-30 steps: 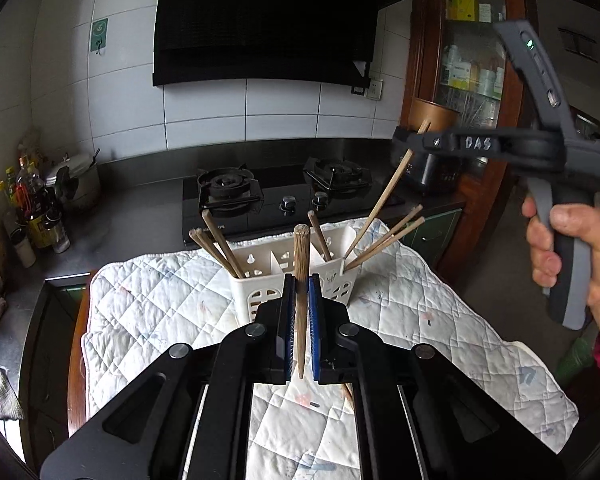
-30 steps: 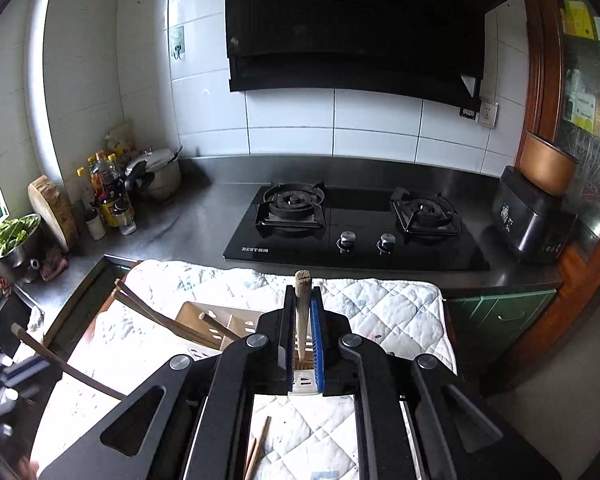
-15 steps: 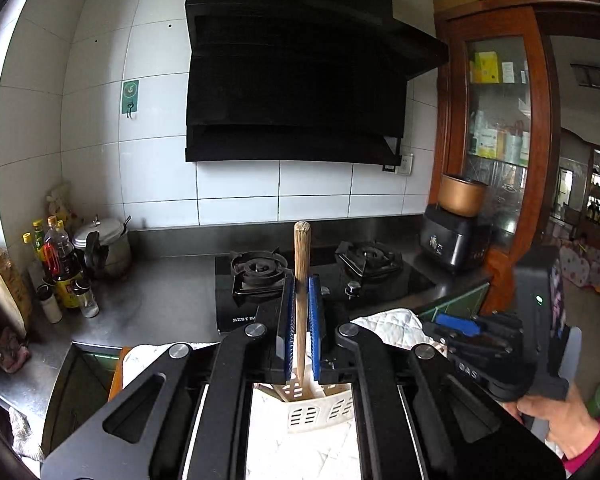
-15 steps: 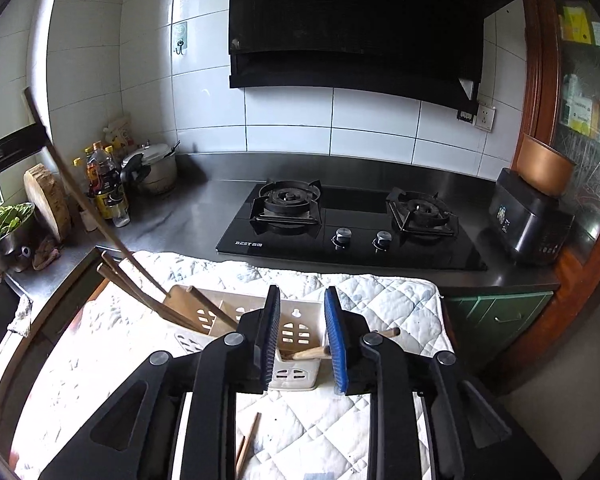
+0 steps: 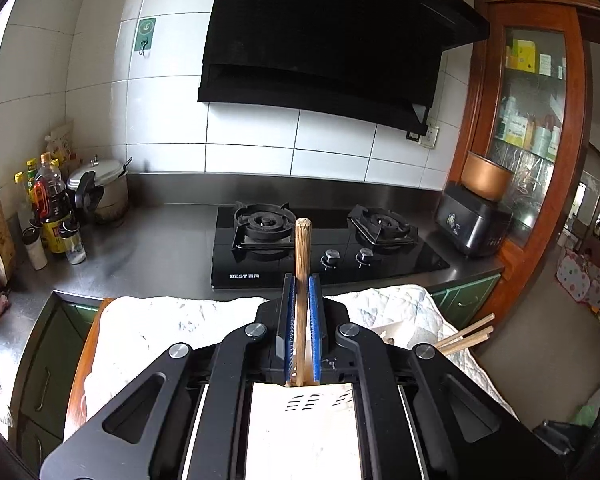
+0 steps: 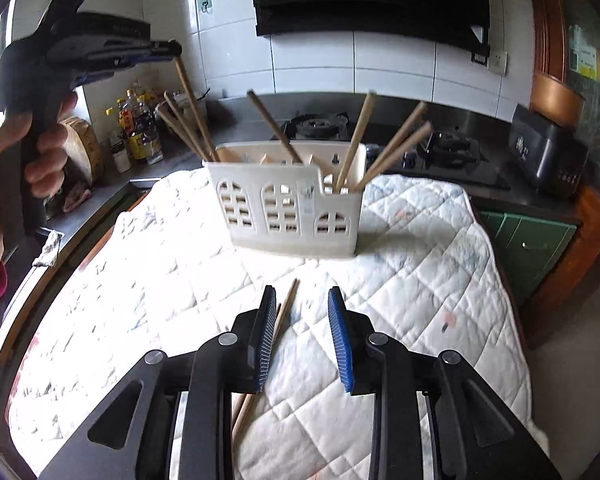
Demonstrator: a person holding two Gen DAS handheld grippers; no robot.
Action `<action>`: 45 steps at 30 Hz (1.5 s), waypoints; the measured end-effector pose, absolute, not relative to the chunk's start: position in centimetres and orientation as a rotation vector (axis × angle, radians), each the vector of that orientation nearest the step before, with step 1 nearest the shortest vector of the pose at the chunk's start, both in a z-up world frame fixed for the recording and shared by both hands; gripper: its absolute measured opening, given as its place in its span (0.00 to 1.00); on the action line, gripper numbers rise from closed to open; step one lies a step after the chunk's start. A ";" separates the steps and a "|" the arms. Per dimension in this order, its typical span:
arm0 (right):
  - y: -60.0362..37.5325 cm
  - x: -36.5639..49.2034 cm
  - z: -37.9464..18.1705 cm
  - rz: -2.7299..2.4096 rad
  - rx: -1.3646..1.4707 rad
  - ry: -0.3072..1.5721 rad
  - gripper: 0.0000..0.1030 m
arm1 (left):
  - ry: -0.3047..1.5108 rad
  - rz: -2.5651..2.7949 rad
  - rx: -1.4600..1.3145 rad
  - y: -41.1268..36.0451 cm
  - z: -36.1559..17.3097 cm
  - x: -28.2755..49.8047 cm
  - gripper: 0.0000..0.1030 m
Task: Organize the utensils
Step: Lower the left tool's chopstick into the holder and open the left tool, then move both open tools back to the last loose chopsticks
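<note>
The left gripper [image 5: 300, 332] blocks most of its own view: only a pale slotted strip of the white utensil holder [image 5: 300, 424] shows beneath it, and three chopstick ends [image 5: 466, 336] poke out past its right side, their lower parts hidden. Its blue pads are pressed together on one upright wooden chopstick [image 5: 302, 272], whose lower end is lost behind the pads. In the right wrist view that same gripper is a blurred dark shape at upper left, gripped by a hand [image 6: 28, 152] cut off by the picture's edge.

The bench is covered by a white quilted cloth [image 6: 420, 272]. Behind it lie a steel counter, a black two-burner gas stove [image 5: 324, 240] under a black range hood [image 5: 320, 40], white wall tiles, bottles [image 5: 52, 216] and a pressure cooker [image 5: 100, 192] at the left, and a wooden glass-door cabinet [image 5: 528, 120] at the right.

Only the right wrist view shows the whole holder [image 6: 288, 204] — standing on the cloth, with chopsticks leaning out of its compartments — and two loose chopsticks [image 6: 284, 312] lying on the cloth near the camera. The right gripper [image 6: 302, 336] has just been opening; its pads stand spread with nothing pinched, the loose sticks running beside and under its left pad.
</note>
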State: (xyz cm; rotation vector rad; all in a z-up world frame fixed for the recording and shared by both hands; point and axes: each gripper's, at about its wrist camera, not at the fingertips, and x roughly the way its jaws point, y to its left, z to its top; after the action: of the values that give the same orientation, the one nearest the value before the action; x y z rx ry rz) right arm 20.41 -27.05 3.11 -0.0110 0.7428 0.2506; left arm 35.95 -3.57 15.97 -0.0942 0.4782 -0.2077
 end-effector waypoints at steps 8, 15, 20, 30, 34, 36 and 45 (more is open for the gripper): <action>-26.9 15.8 -3.5 0.275 0.082 0.881 0.25 | 0.473 -0.216 -0.070 -4.5 15.6 34.7 0.07; -25.0 14.1 -6.6 0.296 0.088 0.937 0.15 | 0.449 -0.235 -0.043 -4.6 15.8 30.5 0.08; -24.2 14.6 -7.5 0.294 0.107 0.953 0.08 | 0.477 -0.239 -0.049 -3.5 14.2 27.0 0.08; -23.1 15.2 -8.2 0.281 0.127 0.967 0.07 | 0.567 -0.222 -0.121 0.7 8.9 21.7 0.08; -22.9 15.5 -8.2 0.266 0.114 0.966 0.07 | 0.573 -0.187 -0.107 1.8 7.3 20.3 0.08; -23.0 15.8 -8.3 0.257 0.112 0.965 0.07 | 0.580 -0.182 -0.108 2.3 6.7 19.7 0.08; -22.3 15.9 -8.4 0.234 0.049 0.984 0.08 | 0.636 -0.174 -0.128 3.3 3.8 18.3 0.08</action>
State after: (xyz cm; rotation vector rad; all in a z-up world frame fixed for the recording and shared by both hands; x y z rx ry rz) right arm 15.93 -22.29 -8.38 0.0492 0.9839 0.2335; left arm 18.26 3.26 3.78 -0.1276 0.6359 -0.1741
